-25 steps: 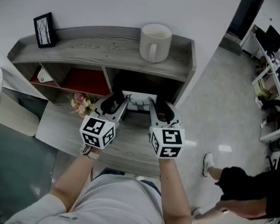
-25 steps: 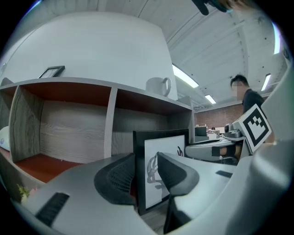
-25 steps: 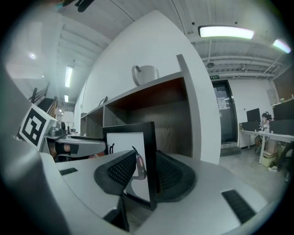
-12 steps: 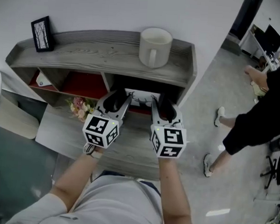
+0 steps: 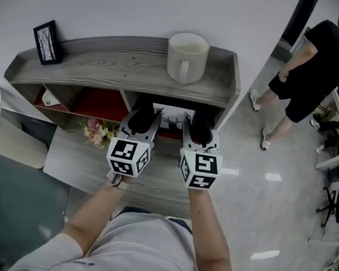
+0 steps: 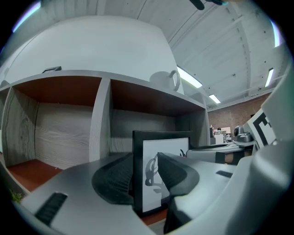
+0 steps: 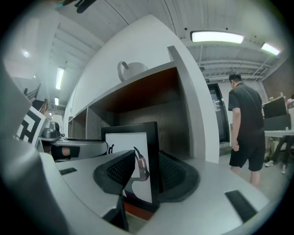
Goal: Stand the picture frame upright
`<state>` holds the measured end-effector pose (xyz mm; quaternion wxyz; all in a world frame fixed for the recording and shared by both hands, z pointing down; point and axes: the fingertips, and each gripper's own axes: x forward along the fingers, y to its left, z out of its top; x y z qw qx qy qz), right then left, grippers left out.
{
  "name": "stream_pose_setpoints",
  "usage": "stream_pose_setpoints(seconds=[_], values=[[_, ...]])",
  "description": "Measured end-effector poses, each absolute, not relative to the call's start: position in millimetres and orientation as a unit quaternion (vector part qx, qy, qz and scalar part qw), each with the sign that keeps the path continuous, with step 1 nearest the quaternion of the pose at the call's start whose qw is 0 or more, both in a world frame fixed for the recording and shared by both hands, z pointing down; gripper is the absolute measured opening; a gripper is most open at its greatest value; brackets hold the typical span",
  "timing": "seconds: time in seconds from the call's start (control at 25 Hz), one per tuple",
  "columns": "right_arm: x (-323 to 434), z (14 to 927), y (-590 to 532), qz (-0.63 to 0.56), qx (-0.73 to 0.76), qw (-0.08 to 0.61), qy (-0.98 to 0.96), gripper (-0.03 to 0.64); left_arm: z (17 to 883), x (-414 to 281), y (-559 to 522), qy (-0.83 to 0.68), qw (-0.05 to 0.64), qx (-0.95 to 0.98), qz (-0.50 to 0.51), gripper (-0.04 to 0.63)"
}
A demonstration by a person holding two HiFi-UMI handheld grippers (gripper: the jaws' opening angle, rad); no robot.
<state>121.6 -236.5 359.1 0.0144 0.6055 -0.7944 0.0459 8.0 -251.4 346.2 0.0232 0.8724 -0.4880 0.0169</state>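
Note:
The picture frame (image 5: 171,116), black-edged with a white print, stands upright at the mouth of the shelf's right compartment. It also fills the middle of the left gripper view (image 6: 167,144) and the right gripper view (image 7: 126,144). My left gripper (image 5: 149,117) is shut on the frame's left edge, one pad outside the black border and the other over the print (image 6: 144,167). My right gripper (image 5: 192,120) straddles the right edge (image 7: 147,160). Its jaws have just been opening, with that edge still between them.
The grey wooden shelf (image 5: 105,58) carries a white mug (image 5: 186,55) and a small black frame (image 5: 46,42) on top. The left compartment has a red floor (image 5: 96,101). Pink flowers (image 5: 94,131) lie on the desk (image 5: 69,160). A person (image 5: 313,61) walks at the right.
Both grippers have pushed away from me with the frame, which now sits further under the shelf top. The person at the right has walked from near me to the far right.

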Motion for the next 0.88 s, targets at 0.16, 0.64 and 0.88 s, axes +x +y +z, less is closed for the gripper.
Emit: stream_pose_setpoints(seconds=[0.16,0.64,0.88], values=[[122.0,358.8,-240.9,0.043,0.622,0.007,-0.782,0.150,346.1,9.7,-259.2,-0.506,0.021,0.862,0.015,0.158],[125.4,358.3,-253.2,0.012,0.669,-0.012,-0.743,0.153,346.0,14.5,-271.9,-0.534,0.010,0.845,-0.003,0.158],[125.0,357.8,-255.5,0.002,0.679,-0.020,-0.734,0.153,346.7,15.1,-271.4,-0.536,-0.002,0.844,-0.016,0.158]])
